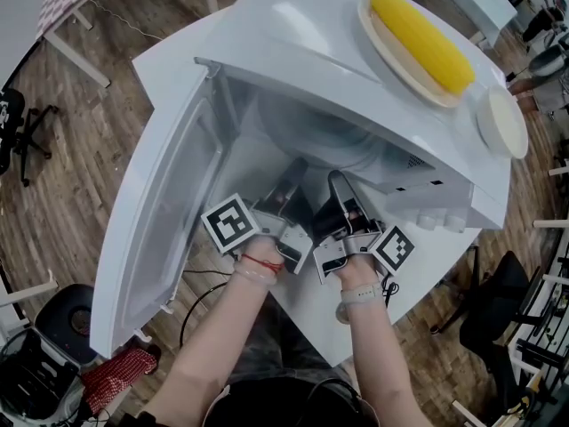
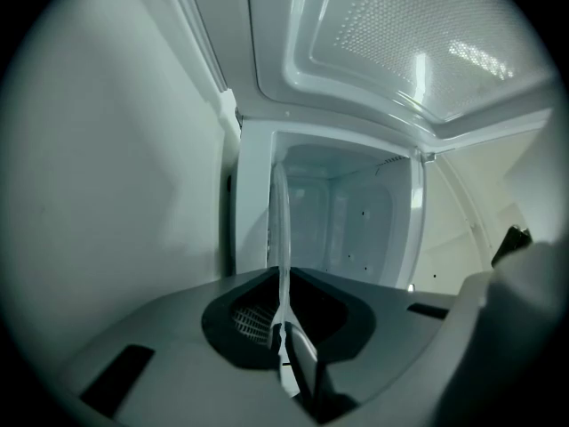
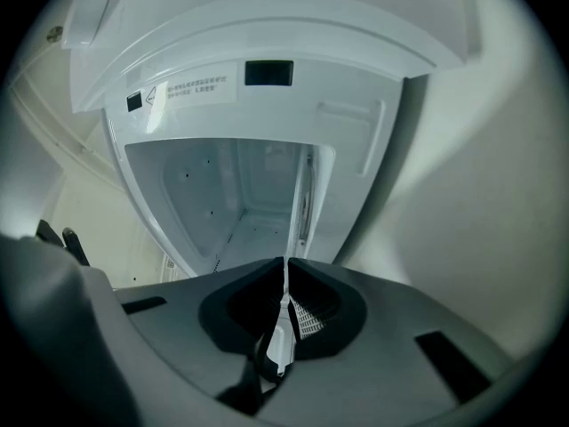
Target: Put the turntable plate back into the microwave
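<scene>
White tabletop (image 1: 169,60) carries the open microwave (image 1: 311,25). The left gripper (image 2: 283,274) and right gripper (image 3: 286,261) both clamp the turntable plate (image 2: 283,229). Insertion seems in hand; next it needs level lowering inside.

A corn cob (image 1: 422,43) lies on a beige plate (image 1: 388,52); beside it, perhaps a white lid (image 1: 502,121).

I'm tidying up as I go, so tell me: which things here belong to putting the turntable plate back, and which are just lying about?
In the job:
turntable plate, gripped edge-on by left tongs and right tongs
microwave
its open door

Lying about:
corn on a tan plate, atop the microwave
white dish beside it
red cloth on the floor
</scene>
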Action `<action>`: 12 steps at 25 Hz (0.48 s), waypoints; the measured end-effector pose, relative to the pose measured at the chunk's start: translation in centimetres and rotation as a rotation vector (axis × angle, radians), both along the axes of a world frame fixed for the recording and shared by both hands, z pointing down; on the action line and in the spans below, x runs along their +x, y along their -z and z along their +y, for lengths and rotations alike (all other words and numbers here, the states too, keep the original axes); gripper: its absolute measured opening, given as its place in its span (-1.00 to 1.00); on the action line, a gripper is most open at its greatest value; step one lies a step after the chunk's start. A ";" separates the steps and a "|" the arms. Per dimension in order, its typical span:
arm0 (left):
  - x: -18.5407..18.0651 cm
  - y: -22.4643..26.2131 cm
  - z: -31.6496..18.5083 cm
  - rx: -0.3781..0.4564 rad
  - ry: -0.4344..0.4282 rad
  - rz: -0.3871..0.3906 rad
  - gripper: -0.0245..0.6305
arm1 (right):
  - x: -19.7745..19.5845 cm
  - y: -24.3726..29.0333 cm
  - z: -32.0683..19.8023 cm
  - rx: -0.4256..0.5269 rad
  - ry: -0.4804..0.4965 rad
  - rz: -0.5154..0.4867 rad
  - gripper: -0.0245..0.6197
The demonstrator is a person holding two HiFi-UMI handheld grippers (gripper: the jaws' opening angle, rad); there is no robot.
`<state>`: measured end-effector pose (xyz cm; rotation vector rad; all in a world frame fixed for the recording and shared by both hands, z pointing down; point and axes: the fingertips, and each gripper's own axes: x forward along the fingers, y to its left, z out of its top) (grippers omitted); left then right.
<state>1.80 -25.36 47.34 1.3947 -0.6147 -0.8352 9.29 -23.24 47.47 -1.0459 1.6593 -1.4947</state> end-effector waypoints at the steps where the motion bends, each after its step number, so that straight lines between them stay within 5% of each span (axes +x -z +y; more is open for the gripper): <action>1: 0.0 -0.1 0.1 -0.004 0.000 0.001 -0.81 | 0.0 -0.1 0.0 -0.001 0.000 0.002 -0.81; 12: -0.1 -0.9 0.2 -0.020 -0.002 0.001 -0.81 | -0.1 -1.0 0.3 -0.024 -0.005 0.009 -0.81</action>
